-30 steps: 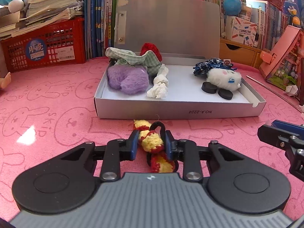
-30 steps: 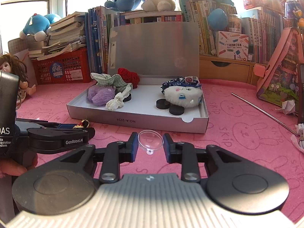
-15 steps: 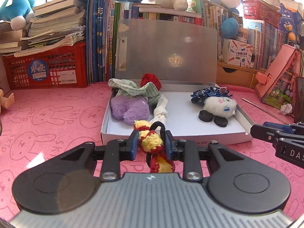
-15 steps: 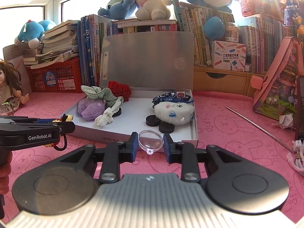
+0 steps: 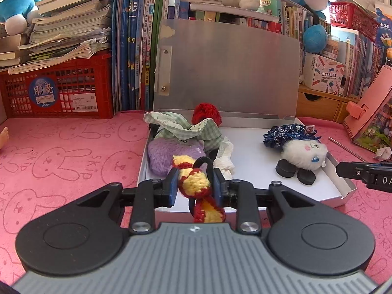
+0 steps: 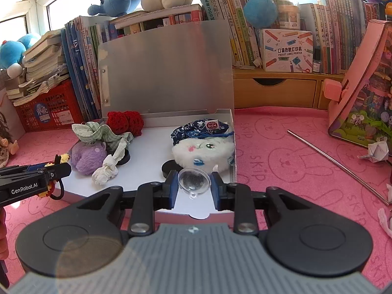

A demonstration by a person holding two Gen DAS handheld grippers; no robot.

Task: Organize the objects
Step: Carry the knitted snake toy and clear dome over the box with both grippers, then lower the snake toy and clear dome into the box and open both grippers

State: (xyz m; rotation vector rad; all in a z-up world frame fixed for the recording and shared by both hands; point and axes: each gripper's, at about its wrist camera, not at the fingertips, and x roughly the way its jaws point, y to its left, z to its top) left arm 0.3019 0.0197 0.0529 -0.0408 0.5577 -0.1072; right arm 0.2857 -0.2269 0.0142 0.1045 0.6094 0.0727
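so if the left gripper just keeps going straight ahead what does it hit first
Probably the purple plush in the white box, with the twisted white cloth right beside that line. The left gripper holds the yellow-and-red crochet toy, which would touch first. Depth is uncertain.

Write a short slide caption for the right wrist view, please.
Right gripper carries a clear dome over the open box of plush toys.

Bright daylight enters from windows along the top of both frames, blowing out the upper corners. Soft sheen on the upright silver box lid (image 5: 227,71). Faint brownish flare spot lower left in the right wrist view. Strong fisheye bending at edges; shelved books (image 6: 257,24) curve. Focus sharp throughout.
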